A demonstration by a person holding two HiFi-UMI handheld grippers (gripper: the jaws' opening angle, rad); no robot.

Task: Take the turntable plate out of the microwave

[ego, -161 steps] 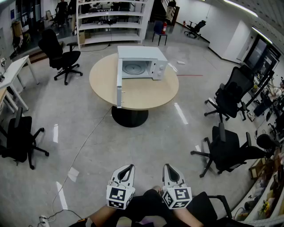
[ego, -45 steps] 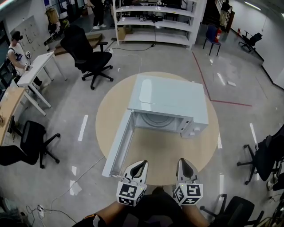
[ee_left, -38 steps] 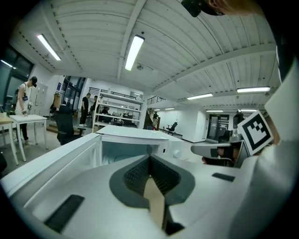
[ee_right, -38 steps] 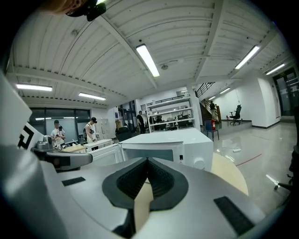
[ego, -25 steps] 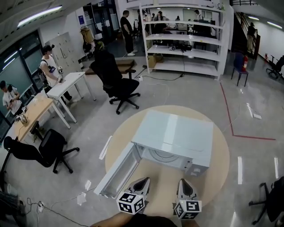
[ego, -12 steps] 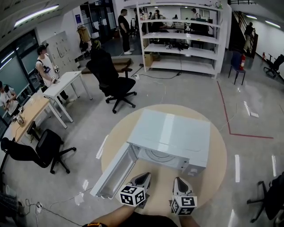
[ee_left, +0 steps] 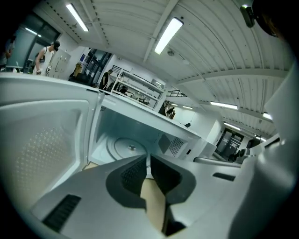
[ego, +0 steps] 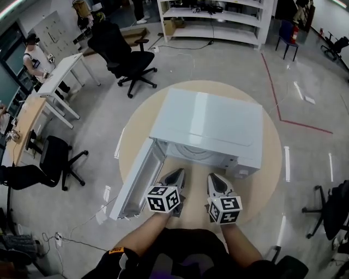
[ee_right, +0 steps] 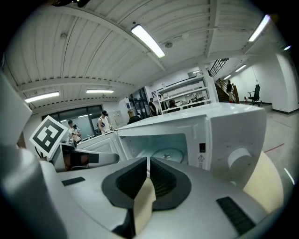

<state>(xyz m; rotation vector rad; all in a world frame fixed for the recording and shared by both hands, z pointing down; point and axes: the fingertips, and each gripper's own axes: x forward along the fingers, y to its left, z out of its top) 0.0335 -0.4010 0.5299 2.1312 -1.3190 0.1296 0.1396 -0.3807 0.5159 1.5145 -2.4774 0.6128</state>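
A white microwave stands on a round wooden table, its door swung open to the left. The glass turntable plate lies flat on the cavity floor and also shows in the right gripper view as the plate. In the head view only a sliver of the plate peeks out under the microwave's top. My left gripper and right gripper hover side by side over the table just in front of the opening. Both are shut and hold nothing.
The open door runs along the left of my left gripper. The control panel with its knob is right of the cavity. Black office chairs, desks and a shelf rack ring the table; people stand far off.
The view has closed in on the table and tilted further down. Both grippers have moved forward to just in front of the microwave opening, still shut and empty.
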